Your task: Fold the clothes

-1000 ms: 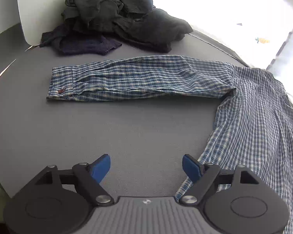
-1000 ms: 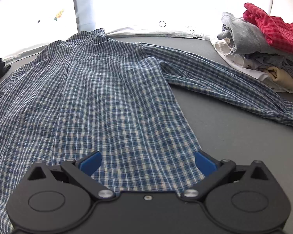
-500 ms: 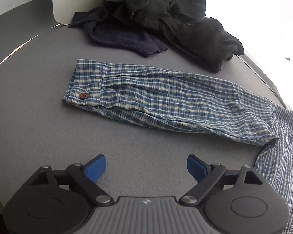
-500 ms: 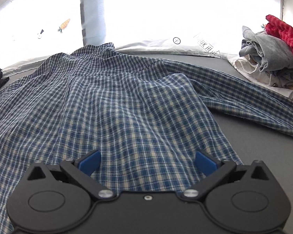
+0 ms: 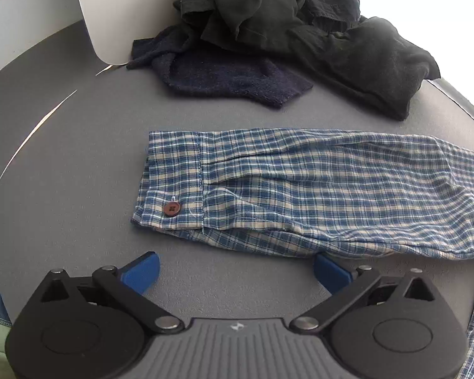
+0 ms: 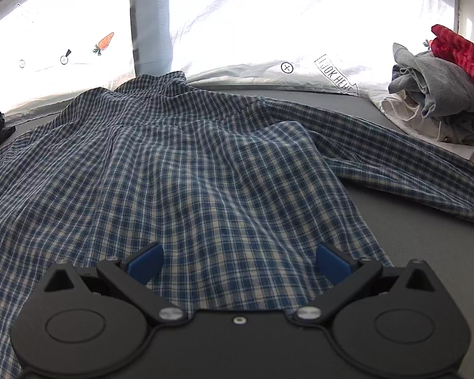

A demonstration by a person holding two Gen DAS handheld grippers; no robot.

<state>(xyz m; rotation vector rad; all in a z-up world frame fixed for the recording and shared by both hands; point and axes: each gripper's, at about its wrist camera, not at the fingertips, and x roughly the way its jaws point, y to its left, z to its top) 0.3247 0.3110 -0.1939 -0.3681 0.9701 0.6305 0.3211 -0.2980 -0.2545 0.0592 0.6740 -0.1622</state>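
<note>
A blue plaid shirt lies spread flat on the grey table, collar at the far side. Its left sleeve stretches across the left wrist view, its cuff with a brown button just ahead of my left gripper. The left gripper is open and empty, its right fingertip at the sleeve's near edge. My right gripper is open and empty, low over the shirt's lower body. The right sleeve runs off to the right.
A heap of dark clothes and a navy knit piece lie beyond the left sleeve, beside a white panel. A stack of folded clothes with a red one on top stands at the far right. A white printed sheet hangs behind the table.
My left gripper has moved left and forward along the sleeve, up to the cuff. My right gripper has dropped lower over the shirt body. Both stay open.
</note>
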